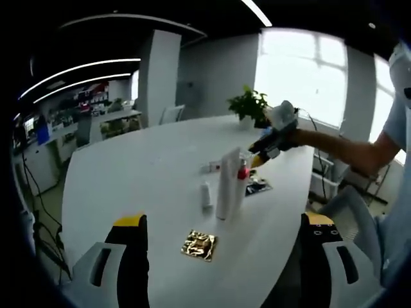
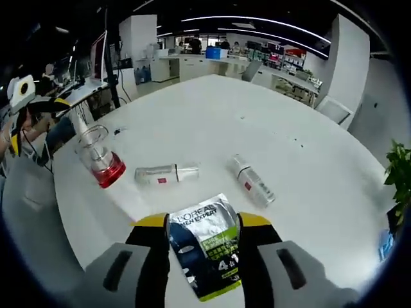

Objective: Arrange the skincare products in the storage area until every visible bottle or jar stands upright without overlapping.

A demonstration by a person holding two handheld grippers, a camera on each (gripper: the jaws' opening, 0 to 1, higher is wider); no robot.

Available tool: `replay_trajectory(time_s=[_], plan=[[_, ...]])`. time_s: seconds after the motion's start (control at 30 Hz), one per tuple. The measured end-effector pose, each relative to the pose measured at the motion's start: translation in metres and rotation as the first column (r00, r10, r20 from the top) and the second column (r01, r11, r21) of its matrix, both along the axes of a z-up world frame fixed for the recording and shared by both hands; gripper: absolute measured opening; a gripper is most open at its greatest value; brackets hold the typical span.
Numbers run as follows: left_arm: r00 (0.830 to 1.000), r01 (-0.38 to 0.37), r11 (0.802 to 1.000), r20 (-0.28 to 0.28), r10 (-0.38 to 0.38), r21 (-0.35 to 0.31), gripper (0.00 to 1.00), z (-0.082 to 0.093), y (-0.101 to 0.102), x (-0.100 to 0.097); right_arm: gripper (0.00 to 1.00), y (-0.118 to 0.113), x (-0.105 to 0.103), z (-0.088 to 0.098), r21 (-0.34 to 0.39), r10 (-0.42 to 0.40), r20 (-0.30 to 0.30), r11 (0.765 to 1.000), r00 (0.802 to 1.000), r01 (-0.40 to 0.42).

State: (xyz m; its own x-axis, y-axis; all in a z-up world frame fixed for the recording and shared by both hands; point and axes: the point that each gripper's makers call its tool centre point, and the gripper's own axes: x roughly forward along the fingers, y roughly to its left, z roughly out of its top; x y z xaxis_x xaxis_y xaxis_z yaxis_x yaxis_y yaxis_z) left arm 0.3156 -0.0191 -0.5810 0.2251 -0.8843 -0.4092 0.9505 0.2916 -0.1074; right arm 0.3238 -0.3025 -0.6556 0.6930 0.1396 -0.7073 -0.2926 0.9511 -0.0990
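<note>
The right gripper (image 2: 204, 239) grips a flat sachet (image 2: 209, 247), long axis pointing away. Beyond lie two bottles (image 2: 166, 174) (image 2: 252, 181) (both on their sides); one red-based jar (image 2: 101, 157) stands. The left gripper (image 1: 225, 253) is wide open, empty.

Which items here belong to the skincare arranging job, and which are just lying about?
Job items:
- red-based jar
- clear bottle, lying down
- white tube, lying down
- L'Oreal sachet
- tall white bottle

Bystanders:
- gold foil packet
- potted plant
</note>
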Motion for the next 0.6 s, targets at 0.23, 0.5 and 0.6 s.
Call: replay_trajectory(time_s=[0.23, 0.5, 0.6], plan=[[1.0, -0.002, 1.0, -0.015, 0.002, 0.009, 0.97, -0.004, 0.001, -0.001, 0.38, -0.02, 0.02, -0.003, -0.046, 0.023, -0.028, 0.999, 0.999, -0.024], [0.999, -0.016, 1.0, -0.035, 0.016, 0.007, 0.97, -0.007, 0.002, -0.001, 0.36, -0.033, 0.038, -0.014, -0.108, 0.054, -0.095, 0.992, 0.994, -0.064], [0.999, -0.024, 1.0, -0.04, 0.025, 0.012, 0.97, -0.009, 0.004, 0.0, 0.37, -0.038, 0.046, -0.018, -0.12, 0.06, -0.106, 0.99, 0.992, -0.073]])
